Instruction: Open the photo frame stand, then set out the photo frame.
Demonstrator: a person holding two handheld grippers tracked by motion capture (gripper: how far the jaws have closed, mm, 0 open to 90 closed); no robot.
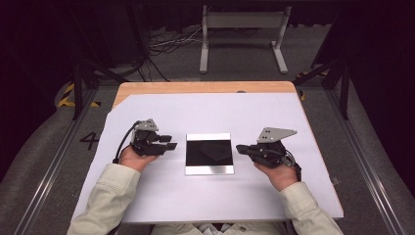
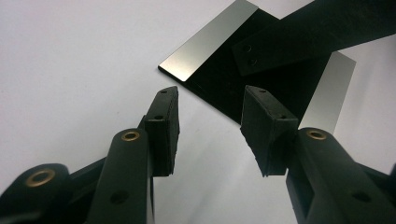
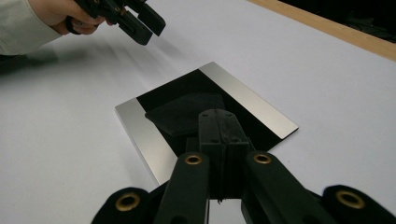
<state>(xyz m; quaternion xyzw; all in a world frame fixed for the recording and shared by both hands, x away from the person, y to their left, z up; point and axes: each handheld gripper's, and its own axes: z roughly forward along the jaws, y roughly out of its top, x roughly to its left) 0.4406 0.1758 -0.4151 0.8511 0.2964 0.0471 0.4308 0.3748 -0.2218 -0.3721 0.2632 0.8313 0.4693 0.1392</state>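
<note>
White sheet [image 1: 205,196] covers most of a wooden worktop [image 1: 195,87] — bare wood shows along the far edge. At the centre lies a square plate [image 1: 209,153], black in the middle with silvery strips at its near and far edges. Left gripper [image 1: 169,143] sits just left of the plate, jaws apart and pointing at it, nothing between them. Right gripper [image 1: 240,148] sits just right of the plate, jaws together, tips near the plate's right edge — contact can't be told. Both hands rest on the sheet, pale sleeves [image 1: 105,196] coming in from below. Metal stand [image 1: 243,29] and cables [image 1: 166,44] on the floor beyond.
</note>
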